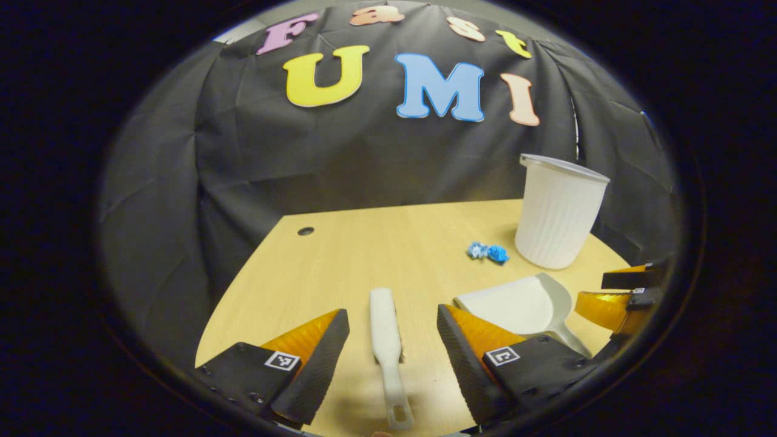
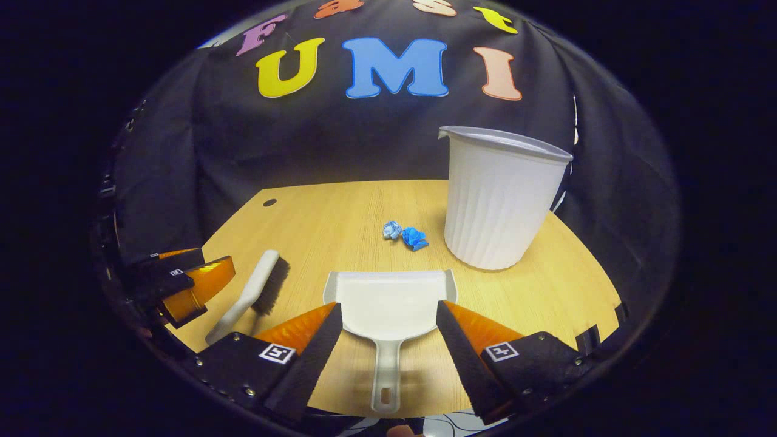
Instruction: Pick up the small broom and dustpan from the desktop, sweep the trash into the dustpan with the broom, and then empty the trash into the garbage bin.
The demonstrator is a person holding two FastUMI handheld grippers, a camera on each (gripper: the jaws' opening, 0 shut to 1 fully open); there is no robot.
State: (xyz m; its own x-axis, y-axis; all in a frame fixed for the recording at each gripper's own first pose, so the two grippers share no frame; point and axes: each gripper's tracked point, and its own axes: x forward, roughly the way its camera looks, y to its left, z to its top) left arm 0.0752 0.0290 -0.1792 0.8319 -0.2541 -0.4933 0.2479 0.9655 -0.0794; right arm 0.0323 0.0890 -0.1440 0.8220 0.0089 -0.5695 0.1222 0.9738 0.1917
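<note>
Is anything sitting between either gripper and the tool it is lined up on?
Nothing visible. The left gripper is open with the broom lying on bare desk between its fingers. The right gripper is open astride the dustpan handle. The blue trash and bin lie beyond.

The left gripper (image 1: 393, 340) hung low with its two fingers spread wide apart, and nothing was pressed between them. The right gripper (image 2: 385, 334) was held beside it at a similar height, its fingers also spread wide, gripping nothing.
</note>
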